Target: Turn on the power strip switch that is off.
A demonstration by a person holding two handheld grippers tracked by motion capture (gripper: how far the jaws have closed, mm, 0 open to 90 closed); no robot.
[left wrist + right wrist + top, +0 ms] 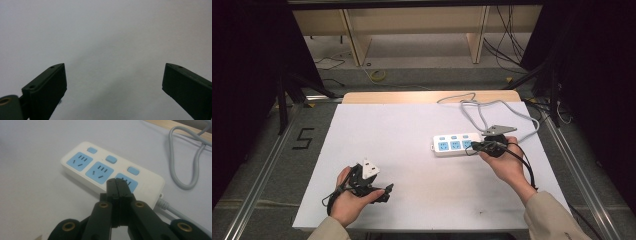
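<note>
White power strip point(456, 144) with three blue sockets lying right of centre on the counter point(402, 150), grey cord point(492, 107) looping behind. Right claw point(474, 145) clenched empty, tips over the end socket. Left claw point(388, 191) released, well apart near the front edge.

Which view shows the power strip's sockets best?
The right gripper view: the power strip sits close, its three blue sockets and switches plain beyond the shut right gripper. In the high view it is small. The left gripper view faces bare tabletop.
</note>
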